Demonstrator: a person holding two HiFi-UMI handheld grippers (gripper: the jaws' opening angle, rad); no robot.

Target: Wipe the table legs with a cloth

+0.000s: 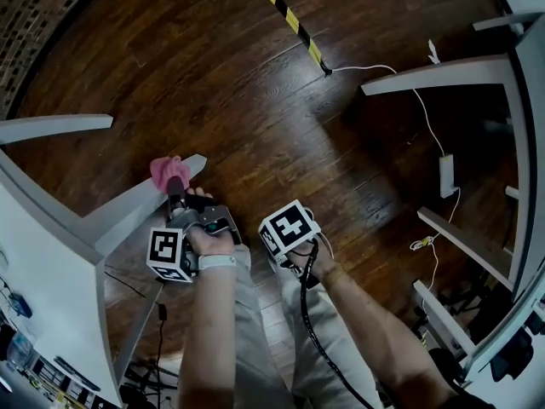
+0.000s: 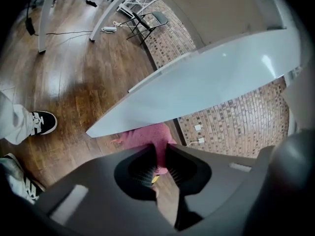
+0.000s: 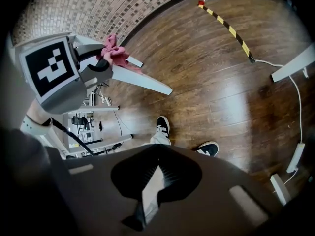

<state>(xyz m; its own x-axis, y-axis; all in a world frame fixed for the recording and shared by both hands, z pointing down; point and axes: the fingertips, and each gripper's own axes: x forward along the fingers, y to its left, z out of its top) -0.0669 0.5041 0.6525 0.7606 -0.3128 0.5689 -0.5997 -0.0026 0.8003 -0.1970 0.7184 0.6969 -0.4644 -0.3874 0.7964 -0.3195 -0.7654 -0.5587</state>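
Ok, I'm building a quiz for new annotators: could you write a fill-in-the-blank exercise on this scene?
The left gripper is shut on a ____ cloth.
The cloth presses against a white table leg standing on a ____ floor.
The right gripper is shut and holds ____.
Missing words: pink; wooden; nothing.

The cloth sits at the tip of the left gripper, against the table leg just ahead. The right gripper hangs close to its right, with 2 shoes on the floor beneath.
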